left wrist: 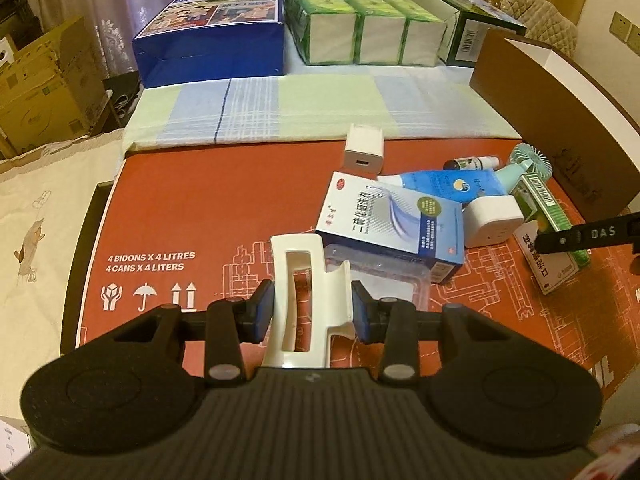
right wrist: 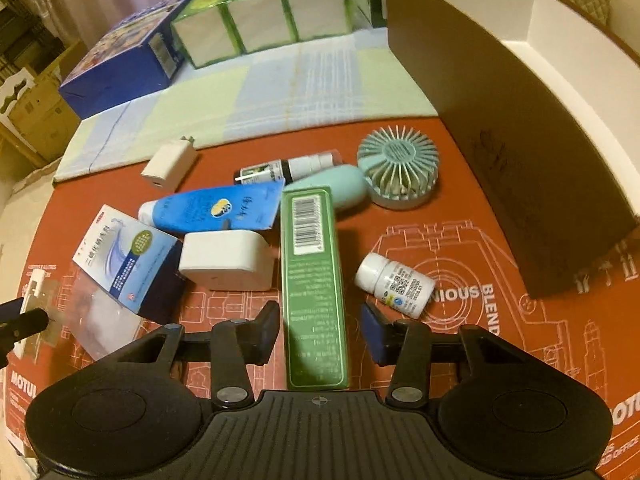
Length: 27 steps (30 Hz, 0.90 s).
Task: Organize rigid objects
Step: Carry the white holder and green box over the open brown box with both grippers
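Your left gripper (left wrist: 313, 307) is clamped on a white hair claw clip (left wrist: 301, 280); your right gripper (right wrist: 320, 326) straddles the green carton (right wrist: 313, 280), pads not yet pressing; fan (right wrist: 396, 168), tube (right wrist: 216, 210), pill bottle (right wrist: 394, 284) lie unsorted left of the brown box (right wrist: 520, 184)
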### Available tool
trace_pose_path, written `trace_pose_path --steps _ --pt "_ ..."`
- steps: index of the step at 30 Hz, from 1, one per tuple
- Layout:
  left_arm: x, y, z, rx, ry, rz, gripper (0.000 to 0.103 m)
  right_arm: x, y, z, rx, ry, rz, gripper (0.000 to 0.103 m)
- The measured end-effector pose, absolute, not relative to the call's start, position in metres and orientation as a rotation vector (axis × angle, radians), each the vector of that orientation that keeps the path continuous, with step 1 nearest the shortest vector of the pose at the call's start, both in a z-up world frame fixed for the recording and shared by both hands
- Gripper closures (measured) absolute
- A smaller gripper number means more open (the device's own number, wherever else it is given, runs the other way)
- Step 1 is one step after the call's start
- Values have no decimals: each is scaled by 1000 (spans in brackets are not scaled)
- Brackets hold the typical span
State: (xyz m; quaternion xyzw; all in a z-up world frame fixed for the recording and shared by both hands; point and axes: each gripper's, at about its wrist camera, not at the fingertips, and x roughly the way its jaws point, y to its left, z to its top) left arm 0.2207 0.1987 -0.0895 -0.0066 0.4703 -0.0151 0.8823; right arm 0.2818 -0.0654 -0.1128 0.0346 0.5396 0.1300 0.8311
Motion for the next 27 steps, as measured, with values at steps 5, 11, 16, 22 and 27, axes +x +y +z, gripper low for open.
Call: trace_pose_path --steps 5,11,16,22,27 --pt "222 189 -90 -1 988 -42 68 282 -59 -114 38 1120 297 72" --pt "218 170 -82 2 975 -45 68 273 -63 -105 1 1081 340 77" --pt "219 146 -67 -7 952 -49 68 265 -74 -87 1 1055 402 77" --pt "234 101 -43 7 913 -94 68 262 -100 -53 9 1008 465 77" --pt "248 55 -22 26 871 -158 68 260 -131 -23 10 952 495 77"
